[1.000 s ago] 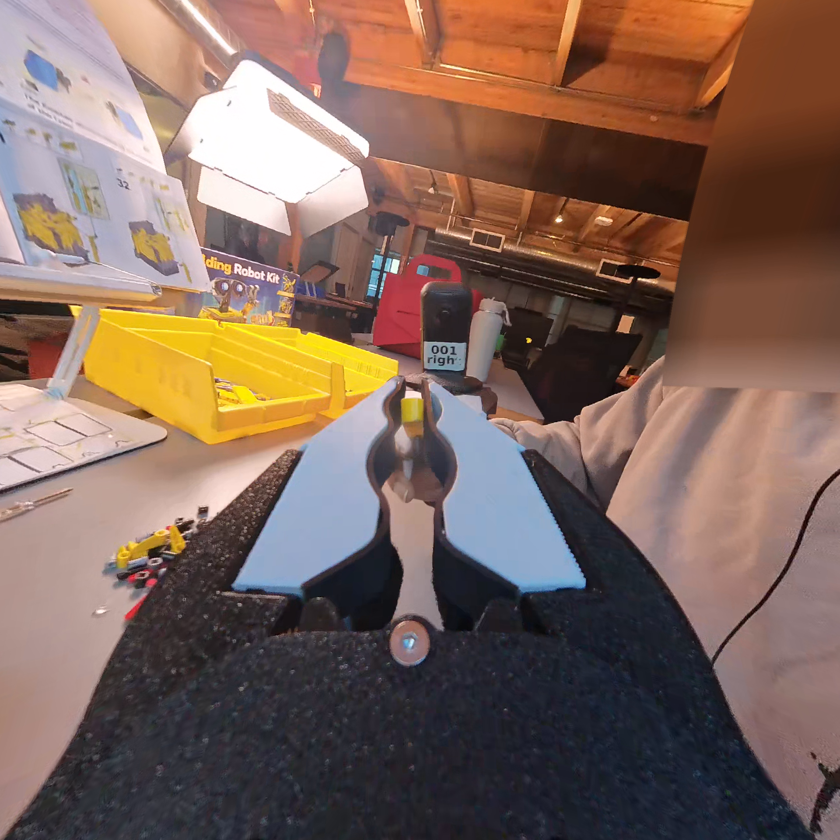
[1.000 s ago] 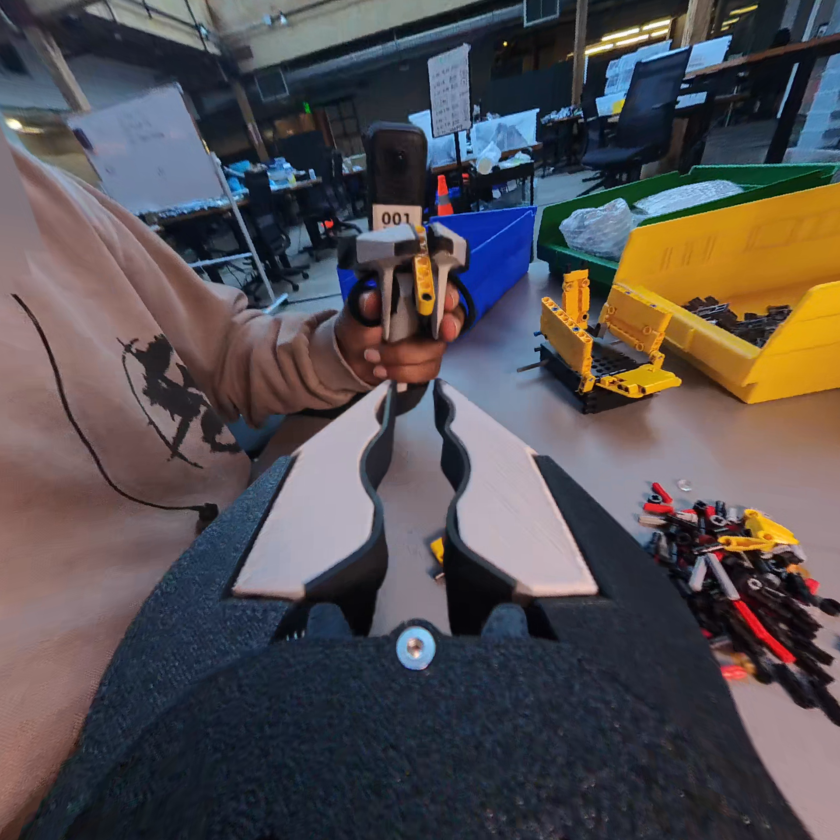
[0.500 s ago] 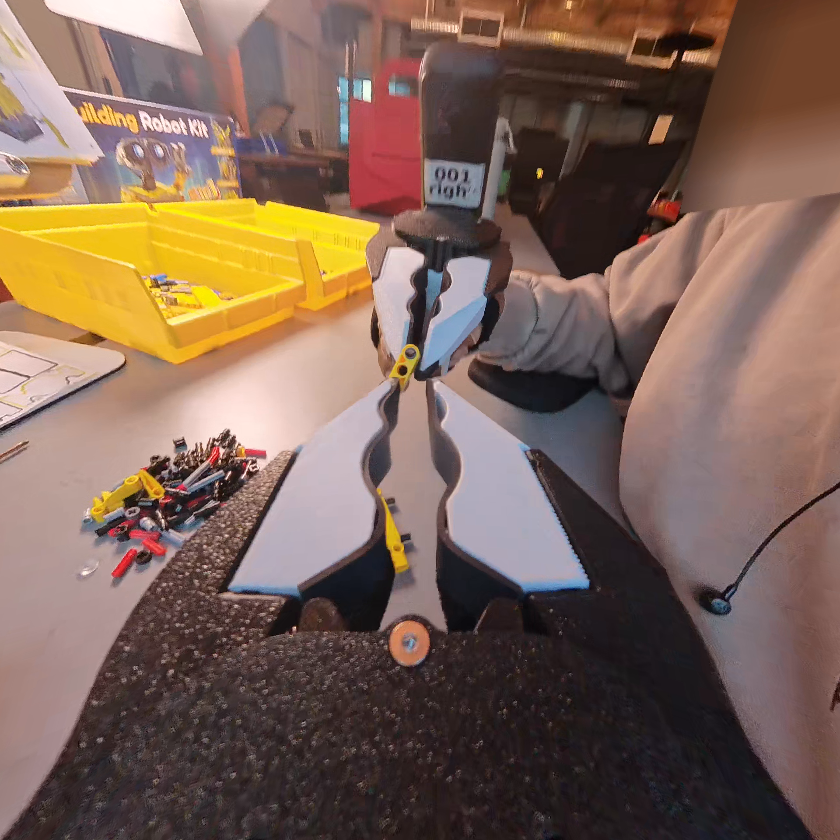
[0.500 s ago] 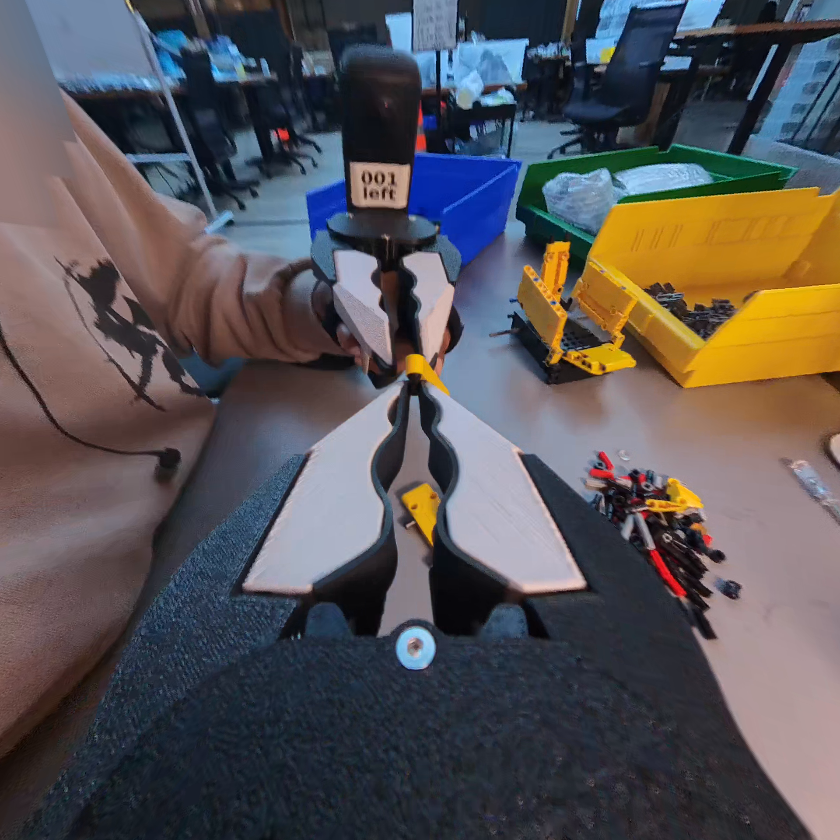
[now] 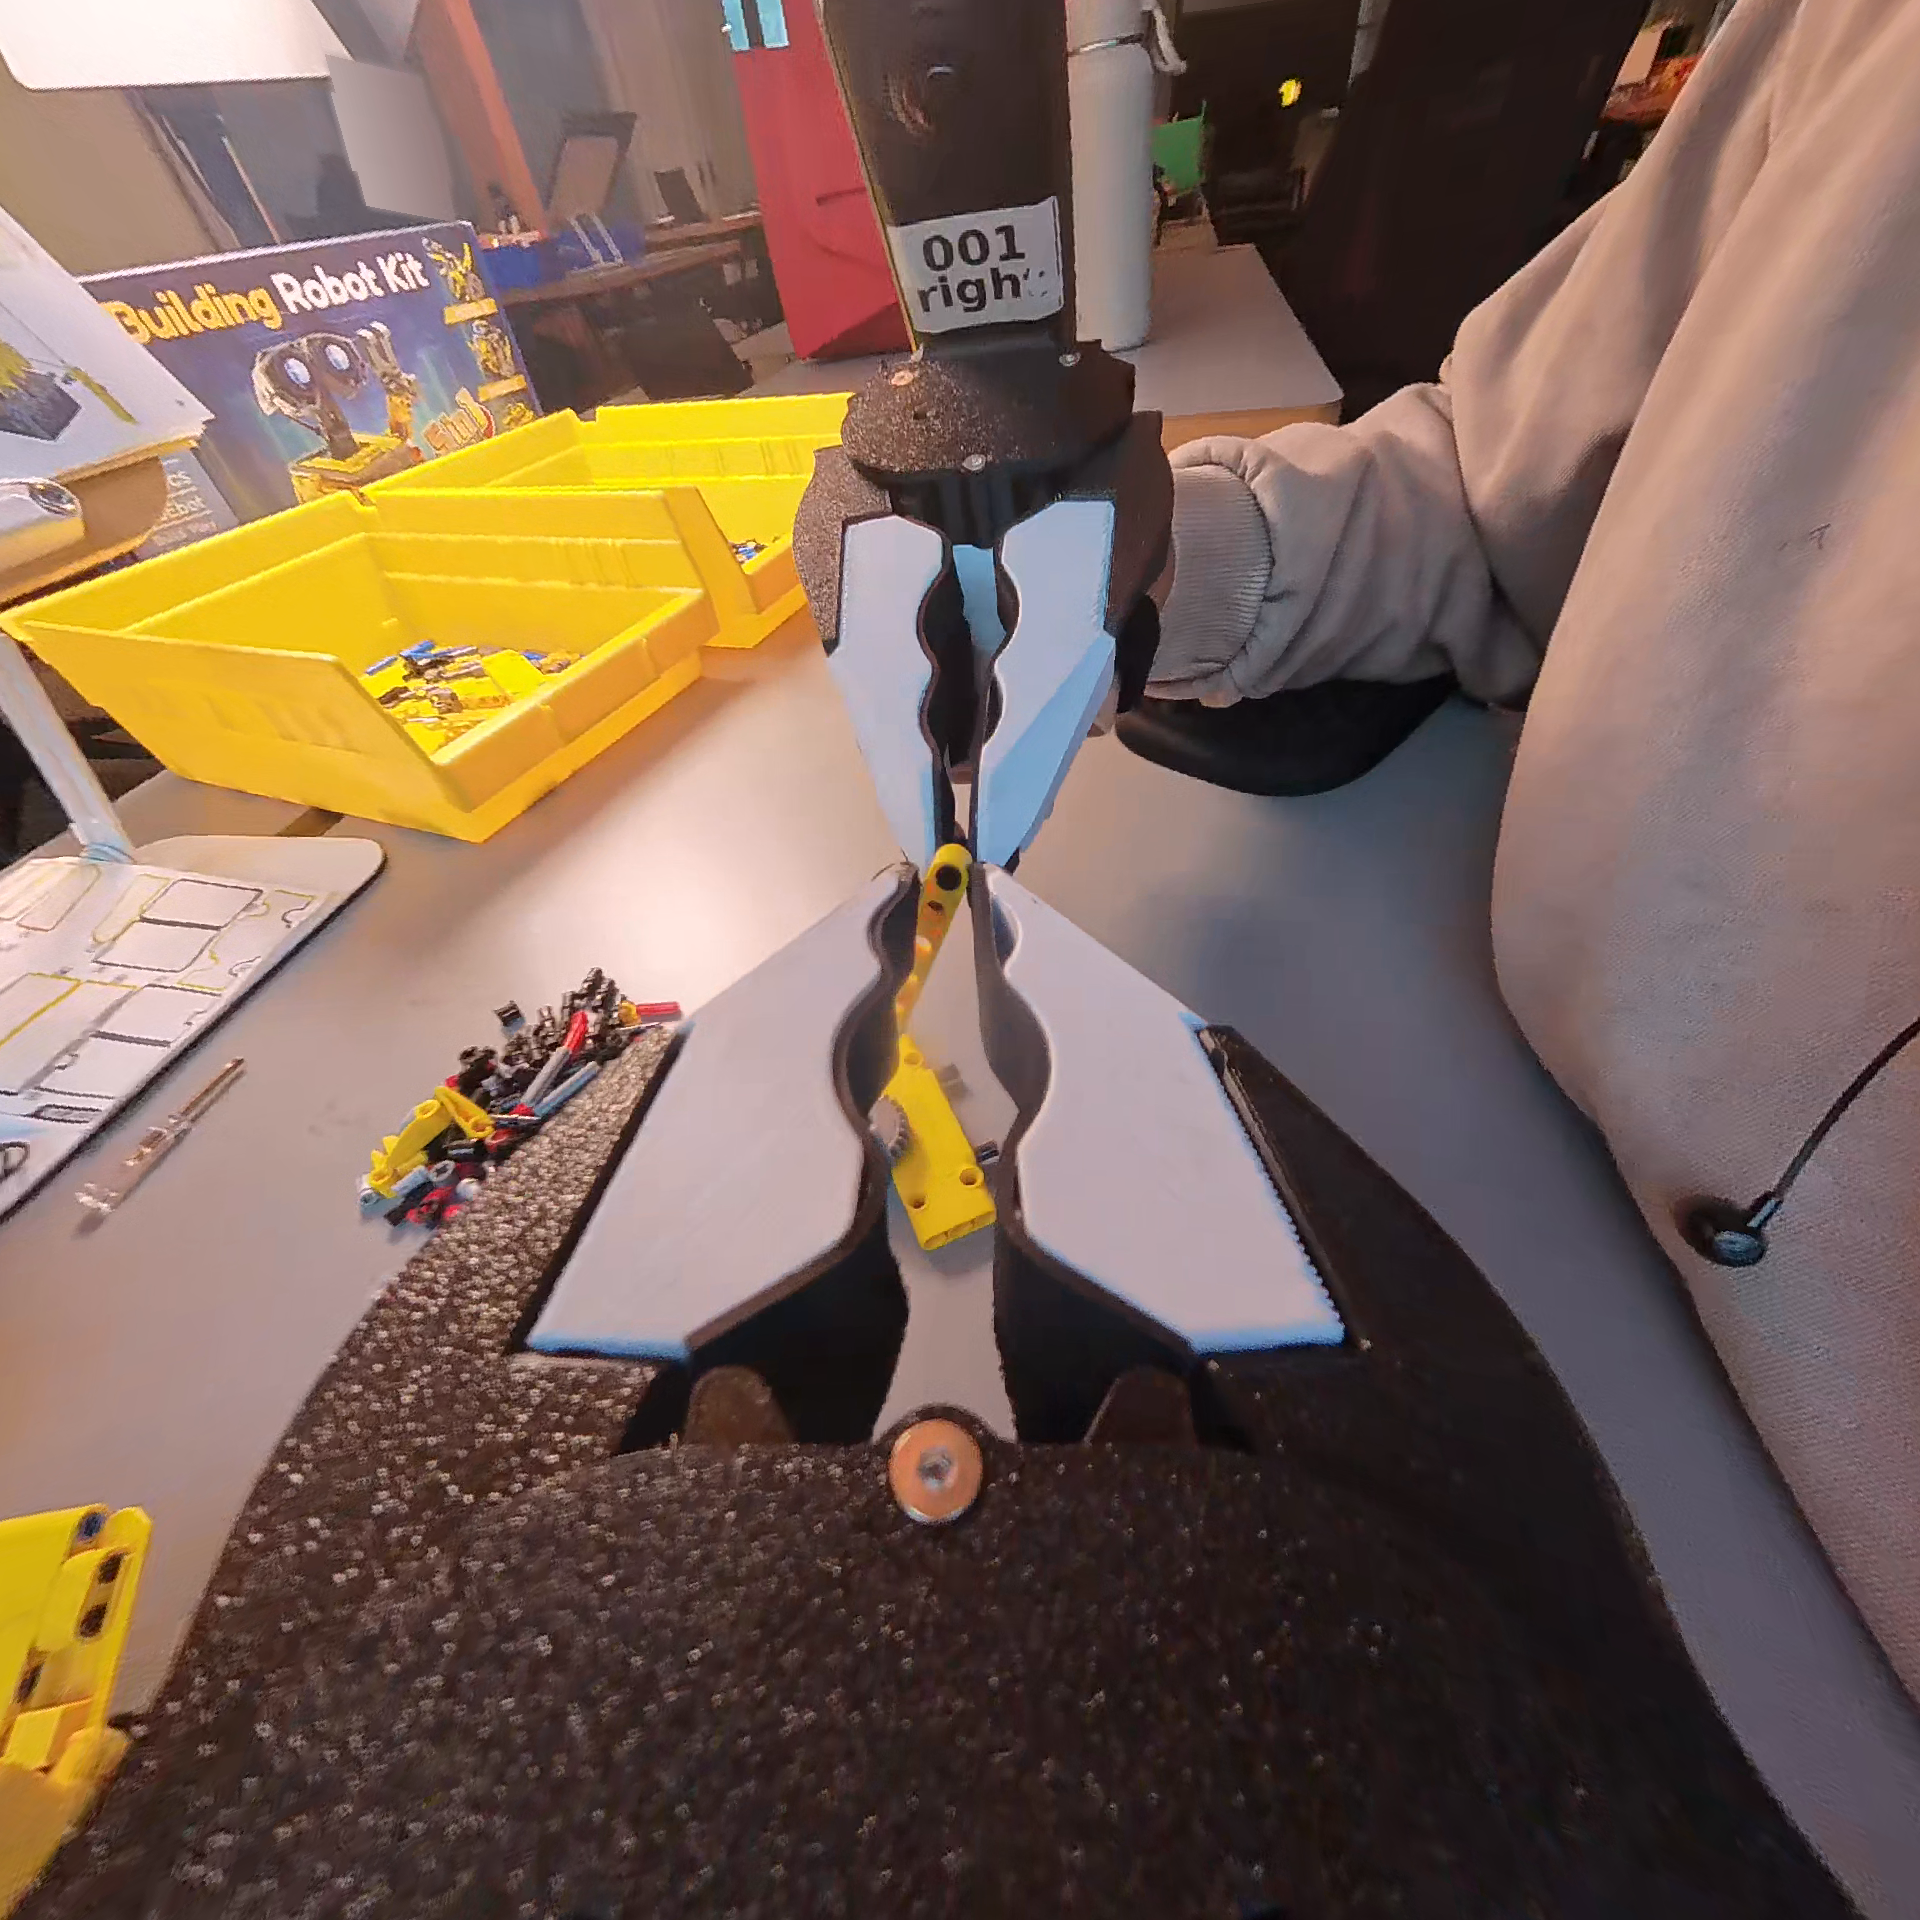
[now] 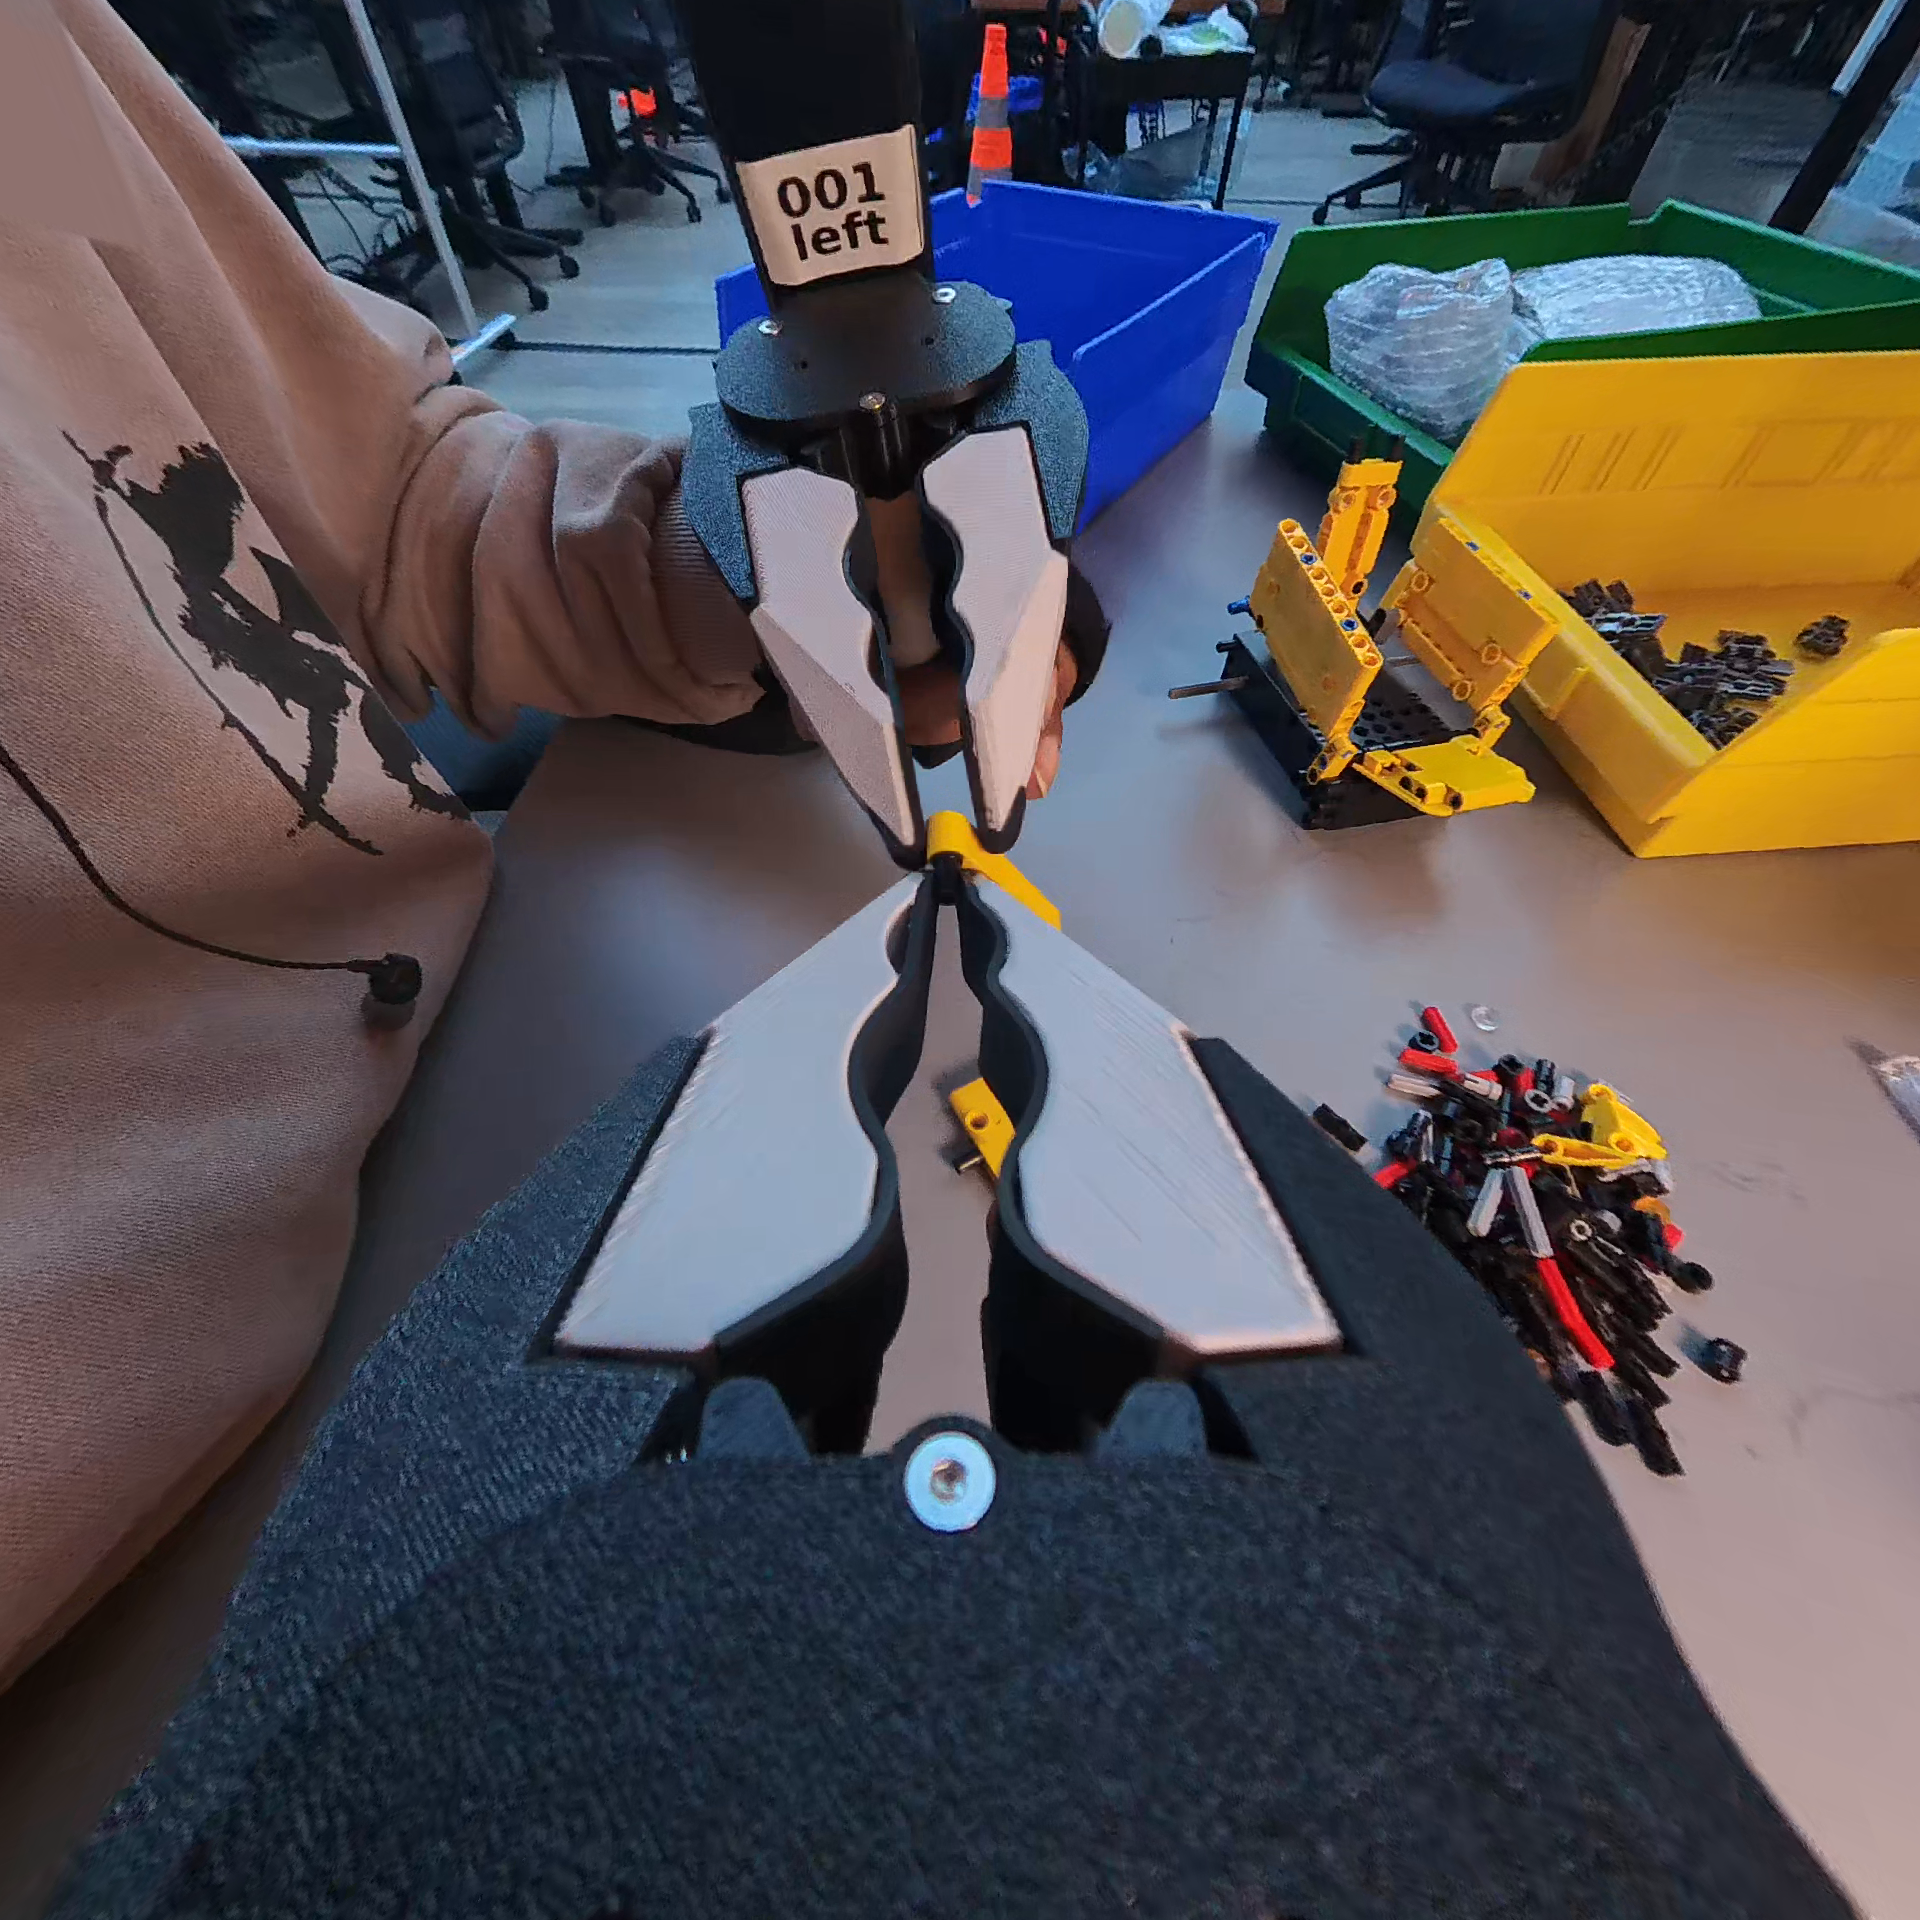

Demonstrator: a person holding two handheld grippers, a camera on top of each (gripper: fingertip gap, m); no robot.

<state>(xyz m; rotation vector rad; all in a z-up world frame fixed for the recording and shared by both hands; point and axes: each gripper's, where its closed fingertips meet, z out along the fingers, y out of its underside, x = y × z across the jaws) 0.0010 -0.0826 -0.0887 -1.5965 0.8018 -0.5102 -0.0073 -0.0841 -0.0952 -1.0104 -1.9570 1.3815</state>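
Two hand-held tools meet tip to tip above a grey table point(image 5: 1195, 935), both pinching the same slim yellow beam point(image 5: 940, 914).

In the left wrist view, a printed sheet point(image 5: 135, 966) lies at 9 o'clock, with a boxed robot kit point(image 5: 312, 353) and a row of yellow bins point(image 5: 343, 665) at 10 and 11 o'clock. A small heap of black, red and yellow pieces point(image 5: 509, 1091) sits just left of the left tool point(image 5: 940, 883), whose jaws are nearly closed and clamp the lower part of the yellow beam. Below the jaws, a wider yellow part point(image 5: 935, 1153) shows in the gap; whether it lies on the table or joins the beam cannot be told. At 12 o'clock the right tool point(image 5: 961, 847) points toward the camera and grips the beam's upper end. A person's beige sleeve point(image 5: 1351, 582) fills 2 o'clock.

In the right wrist view, a beige sweatshirt point(image 6: 208, 831) takes up 9 o'clock. The left tool point(image 6: 951, 831) comes in from 12 o'clock, meeting the right tool point(image 6: 945, 883), its jaws closed on the yellow beam point(image 6: 951, 836). A blue bin point(image 6: 1122, 281) stands behind at 12 o'clock, a green bin point(image 6: 1455, 239) at 1 o'clock. A half-built yellow-and-black model point(image 6: 1371, 665) stands at 2 o'clock, just beside a yellow bin point(image 6: 1714, 520) of dark parts. A loose pile of pieces point(image 6: 1538, 1195) lies at 3 o'clock.
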